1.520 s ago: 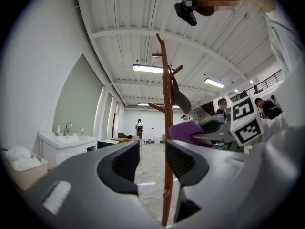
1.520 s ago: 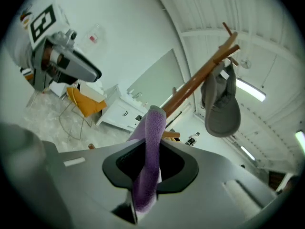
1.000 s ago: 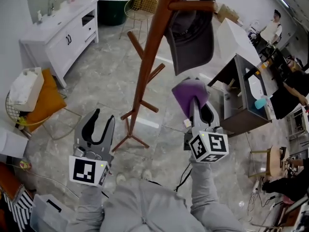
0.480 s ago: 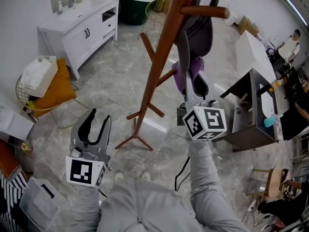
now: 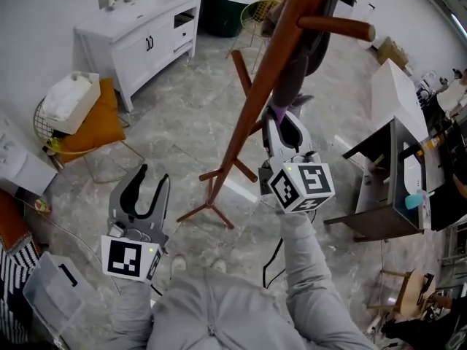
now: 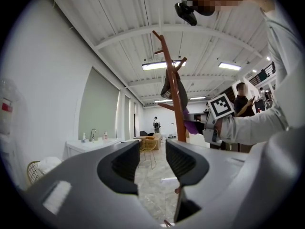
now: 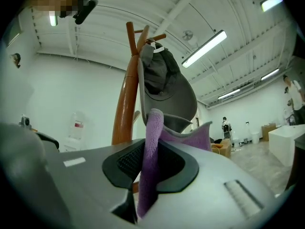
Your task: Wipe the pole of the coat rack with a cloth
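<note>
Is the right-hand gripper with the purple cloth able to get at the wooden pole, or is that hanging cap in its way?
Probably yes. The right gripper, shut on the purple cloth, sits right beside the pole; the cap hangs off to one side, leaving bare wood next to it.

A hanging cap (image 7: 164, 82) and side pegs (image 5: 336, 28) crowd the pole's (image 5: 254, 108) right; its left side stands open above the floor (image 5: 175, 141).
</note>
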Demonstrator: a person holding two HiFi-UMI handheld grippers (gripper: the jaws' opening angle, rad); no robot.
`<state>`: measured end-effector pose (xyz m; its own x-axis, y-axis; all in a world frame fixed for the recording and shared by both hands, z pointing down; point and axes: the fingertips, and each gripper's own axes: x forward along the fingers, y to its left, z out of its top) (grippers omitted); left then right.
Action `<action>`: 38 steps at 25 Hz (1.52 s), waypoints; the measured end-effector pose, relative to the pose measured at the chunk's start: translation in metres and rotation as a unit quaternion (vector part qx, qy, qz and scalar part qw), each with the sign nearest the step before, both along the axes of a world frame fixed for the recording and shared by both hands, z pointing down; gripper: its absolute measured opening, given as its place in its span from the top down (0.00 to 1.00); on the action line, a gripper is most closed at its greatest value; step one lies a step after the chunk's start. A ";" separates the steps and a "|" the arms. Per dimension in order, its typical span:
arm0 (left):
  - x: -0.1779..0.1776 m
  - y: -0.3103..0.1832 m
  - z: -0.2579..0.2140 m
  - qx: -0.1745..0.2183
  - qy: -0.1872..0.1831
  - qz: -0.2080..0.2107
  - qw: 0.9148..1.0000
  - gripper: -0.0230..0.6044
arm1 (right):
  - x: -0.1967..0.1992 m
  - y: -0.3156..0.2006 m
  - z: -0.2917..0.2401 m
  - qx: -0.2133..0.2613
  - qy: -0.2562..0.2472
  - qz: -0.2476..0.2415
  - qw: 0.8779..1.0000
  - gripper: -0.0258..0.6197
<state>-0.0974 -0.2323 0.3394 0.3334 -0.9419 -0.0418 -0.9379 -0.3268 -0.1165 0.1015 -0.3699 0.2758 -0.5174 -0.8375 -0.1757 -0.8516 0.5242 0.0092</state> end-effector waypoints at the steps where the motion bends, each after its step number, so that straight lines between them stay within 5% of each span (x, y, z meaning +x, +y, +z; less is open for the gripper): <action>1: 0.000 0.000 0.001 0.000 0.000 -0.001 1.000 0.68 | -0.001 0.001 0.003 0.000 0.005 0.001 1.000 0.87; 23: 0.026 -0.001 0.005 -0.002 0.006 0.032 0.999 0.68 | -0.017 0.035 0.073 -0.109 0.103 -0.072 0.986 0.87; 31: 0.032 0.008 0.006 -0.003 0.008 0.044 0.999 0.68 | 0.005 0.049 0.103 -0.156 0.142 -0.042 0.976 0.87; 38: 0.044 0.015 0.004 0.003 0.009 0.067 0.998 0.68 | 0.057 0.078 0.100 -0.163 0.112 0.021 0.980 0.87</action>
